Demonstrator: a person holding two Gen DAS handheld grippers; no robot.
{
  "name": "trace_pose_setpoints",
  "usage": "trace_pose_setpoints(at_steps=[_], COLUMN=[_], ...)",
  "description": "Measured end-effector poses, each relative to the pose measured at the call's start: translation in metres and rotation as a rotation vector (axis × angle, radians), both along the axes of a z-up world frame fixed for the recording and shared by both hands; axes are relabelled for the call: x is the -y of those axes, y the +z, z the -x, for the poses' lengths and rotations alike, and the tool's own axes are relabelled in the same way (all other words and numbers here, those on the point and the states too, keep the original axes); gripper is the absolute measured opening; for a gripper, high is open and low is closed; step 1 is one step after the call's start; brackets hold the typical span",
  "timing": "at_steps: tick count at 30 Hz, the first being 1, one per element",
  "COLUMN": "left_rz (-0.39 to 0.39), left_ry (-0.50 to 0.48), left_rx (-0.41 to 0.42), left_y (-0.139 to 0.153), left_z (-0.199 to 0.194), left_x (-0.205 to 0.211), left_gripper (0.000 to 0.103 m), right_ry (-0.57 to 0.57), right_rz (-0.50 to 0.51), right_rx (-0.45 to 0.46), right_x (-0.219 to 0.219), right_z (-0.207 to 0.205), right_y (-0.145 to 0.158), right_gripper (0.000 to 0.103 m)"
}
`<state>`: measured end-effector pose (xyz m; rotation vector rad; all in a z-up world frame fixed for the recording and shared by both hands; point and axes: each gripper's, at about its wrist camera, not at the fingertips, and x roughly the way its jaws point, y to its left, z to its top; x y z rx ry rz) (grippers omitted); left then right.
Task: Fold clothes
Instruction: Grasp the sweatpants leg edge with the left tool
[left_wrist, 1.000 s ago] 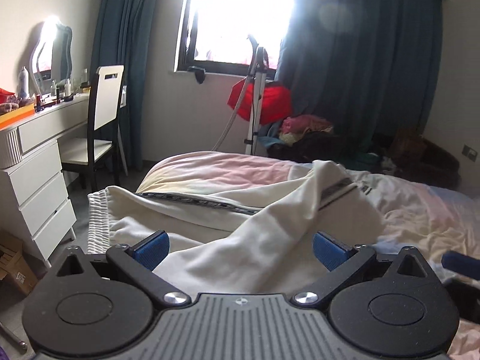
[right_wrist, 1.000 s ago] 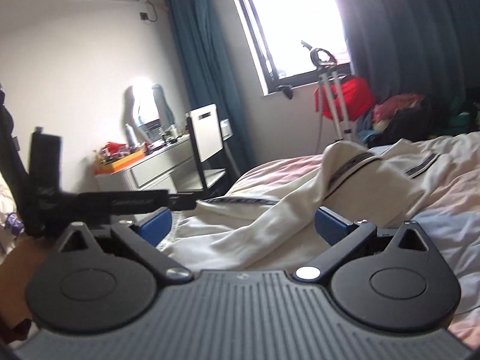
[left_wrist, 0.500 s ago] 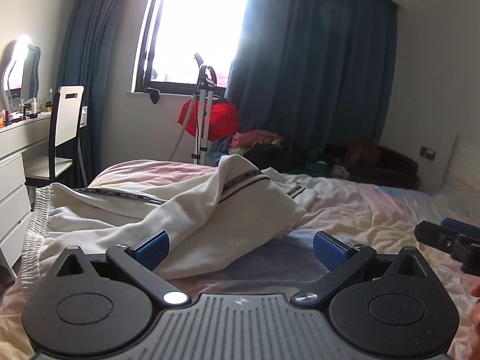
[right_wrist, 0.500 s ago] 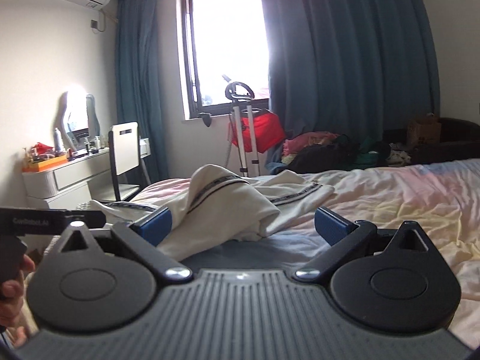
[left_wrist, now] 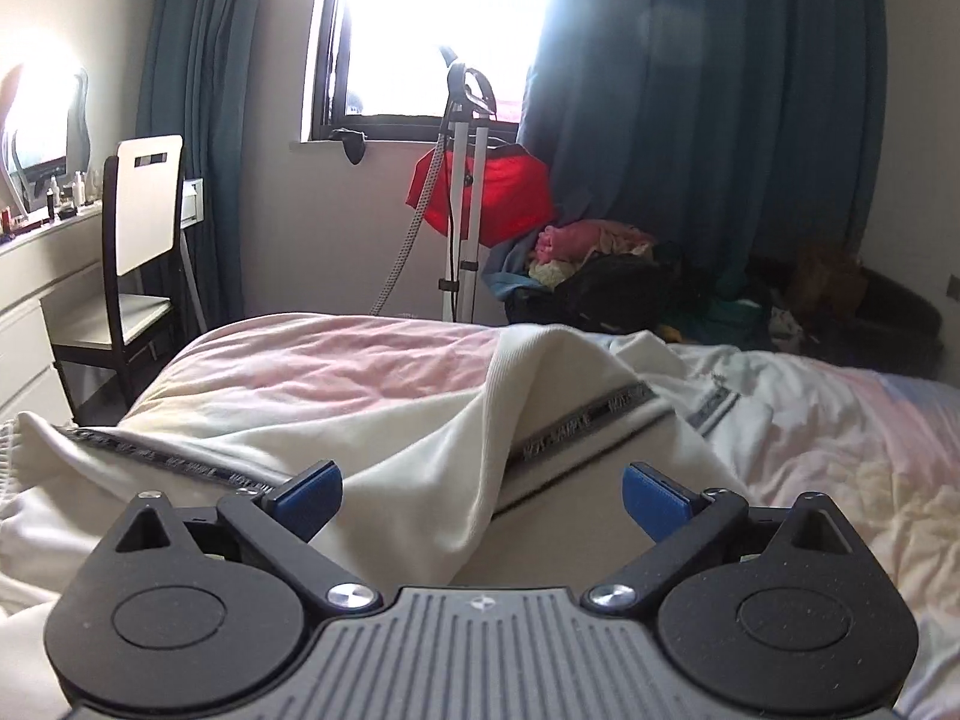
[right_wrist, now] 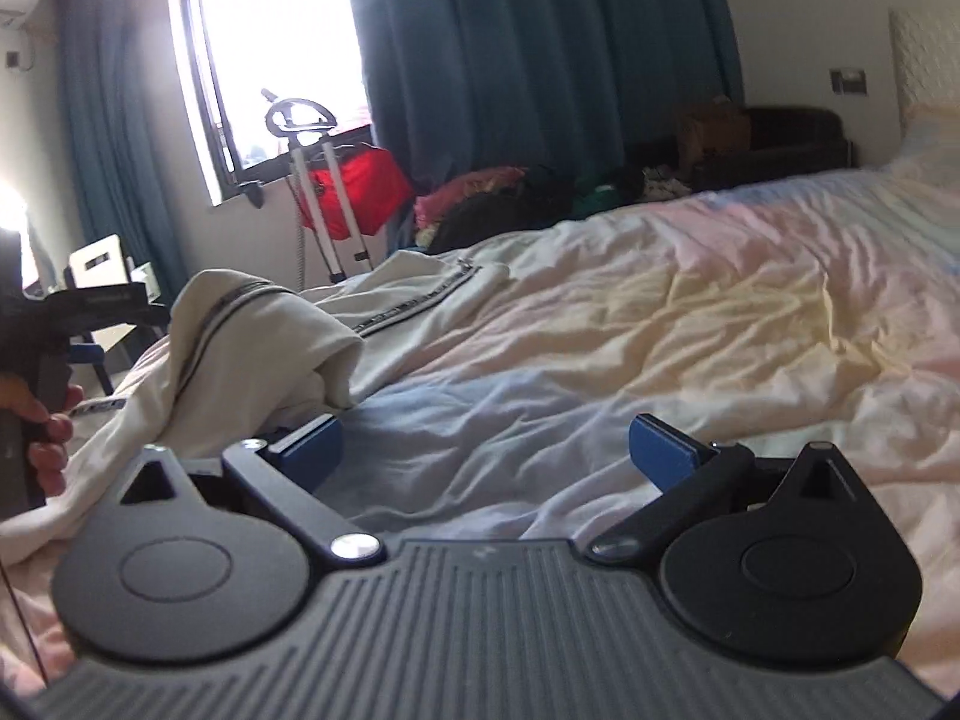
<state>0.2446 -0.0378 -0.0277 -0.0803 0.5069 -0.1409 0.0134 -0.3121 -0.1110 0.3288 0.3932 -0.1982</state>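
A cream garment (left_wrist: pixel 432 438) lies rumpled on the pastel-sheeted bed (right_wrist: pixel 690 312).

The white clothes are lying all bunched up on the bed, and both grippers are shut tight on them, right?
Not quite. The white clothes do lie bunched up on the bed, but both grippers are open and hold nothing. The left wrist view shows the left gripper spread wide, and the right wrist view shows the same for the right gripper.
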Motion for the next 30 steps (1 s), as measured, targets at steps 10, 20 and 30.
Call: trace_pose_setpoints(at_steps=[10,20,30], left_rz=[-0.015,-0.170,-0.140], left_ry=[-0.033,-0.353,-0.456], left_rx=[-0.033,0.074,-0.040], left_y=[-0.007,0.035,-0.053], left_z=[-0.095,0.062,0.210], left_x=[0.032,0.048,0.042], left_gripper=[0.013,0.007,0.007], right_ry=[-0.020,-0.055,0.033], right_rz=[-0.019,0.043,0.028], right_rx=[-0.115,-0.108,-0.065], right_x=[0.007,-0.003,-0.025], right_z=[-0.055,-0.050,-0.008], right_y=[-0.057,-0.053,-0.028], right_gripper=[0.103,0.103,0.103])
